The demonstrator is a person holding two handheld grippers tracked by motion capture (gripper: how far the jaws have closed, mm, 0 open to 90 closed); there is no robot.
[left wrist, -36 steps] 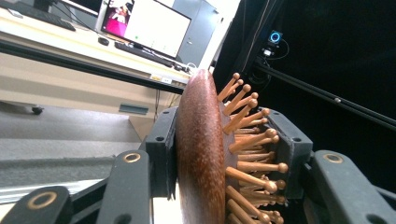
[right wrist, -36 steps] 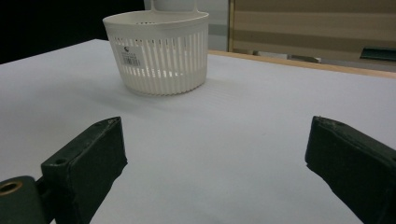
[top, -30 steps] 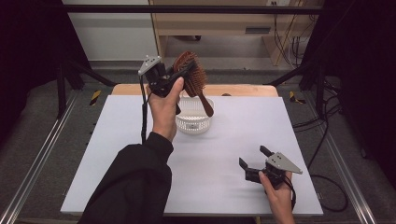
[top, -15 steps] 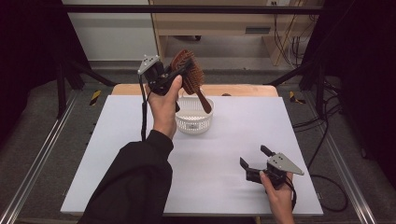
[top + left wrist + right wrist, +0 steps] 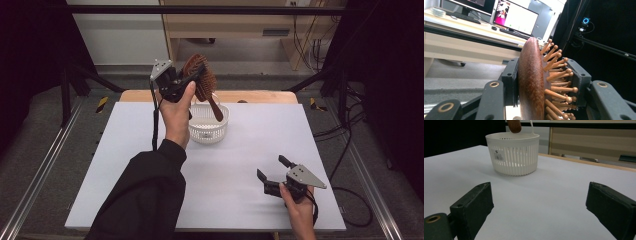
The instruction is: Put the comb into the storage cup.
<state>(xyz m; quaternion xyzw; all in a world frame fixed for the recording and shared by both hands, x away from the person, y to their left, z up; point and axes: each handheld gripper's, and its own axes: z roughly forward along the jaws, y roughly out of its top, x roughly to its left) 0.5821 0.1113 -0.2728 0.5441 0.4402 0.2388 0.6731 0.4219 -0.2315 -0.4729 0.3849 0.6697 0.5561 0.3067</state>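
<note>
The oval brown wooden hairbrush with wooden pins [image 5: 201, 80] hangs in the air above the far middle of the desk, pinched by its head between the jaws of the left hand-held gripper [image 5: 192, 80]. In the left gripper view the brush head [image 5: 534, 82] stands on edge between the two black jaws, its smooth rounded back against one pad and its ball-tipped pins pressing on the other. From the high view the head sits at the gripper's right, and the handle slants down and to the right, its tip over the round white slotted plastic basket [image 5: 207, 131] that stands on the white desk [image 5: 125, 165] just below. In the right gripper view the rounded end of the handle [image 5: 514, 126] shows just above the basket's [image 5: 514, 157] rim; whether it touches the rim I cannot tell.

The upper part of the brush is cut off at the top of the right gripper view, and the lower part of the head is cut off at the bottom of the left gripper view. The near left side of the basket is partly hidden behind the left hand [image 5: 176, 112] in the high view. A small label on the basket's wall is too small to read.

The brush wood is dark reddish brown and finely speckled; the pins are lighter, each ending in a small ball.

The right hand-held gripper [image 5: 274, 172] rests at the near right of the desk, well apart from the basket, its jaws spread with nothing between them.
</note>
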